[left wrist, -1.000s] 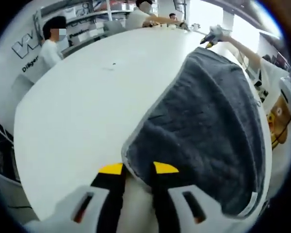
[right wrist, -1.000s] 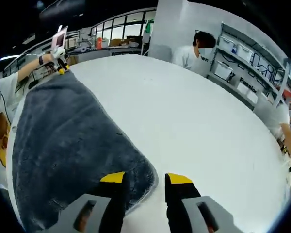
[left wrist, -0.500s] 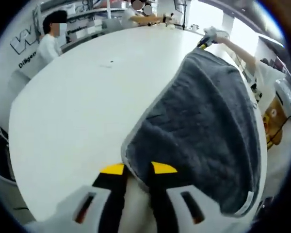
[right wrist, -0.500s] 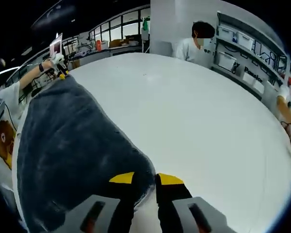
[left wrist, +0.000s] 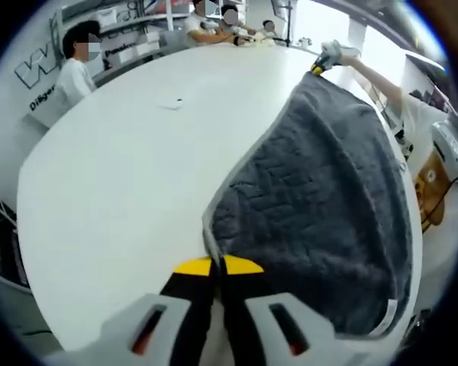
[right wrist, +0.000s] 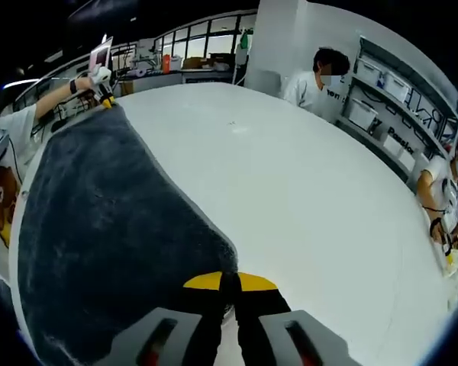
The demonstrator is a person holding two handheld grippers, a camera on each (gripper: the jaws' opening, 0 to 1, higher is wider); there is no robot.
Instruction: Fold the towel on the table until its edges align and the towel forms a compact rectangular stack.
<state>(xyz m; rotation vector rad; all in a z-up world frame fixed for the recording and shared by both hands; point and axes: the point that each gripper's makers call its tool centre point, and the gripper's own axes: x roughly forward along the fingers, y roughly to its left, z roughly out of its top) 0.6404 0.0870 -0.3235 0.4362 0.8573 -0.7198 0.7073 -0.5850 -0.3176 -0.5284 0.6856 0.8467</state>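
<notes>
A dark grey towel with a pale hem lies flat along one side of the round white table. My left gripper is shut on the towel's near corner, yellow tips pressed together over the hem. At the towel's far end my right gripper shows small, in a person's hand. In the right gripper view the towel spreads to the left, and my right gripper is shut on its near corner. The left gripper sits at the opposite corner, top left.
The white table stretches wide beside the towel, with a small dark speck on it. Seated people are at its far rim; another person sits by shelves with bins. The towel's long side lies near the table edge.
Both grippers went from open, straddling a towel corner, to shut on it. The towel looks flatter and slightly stretched between them.
</notes>
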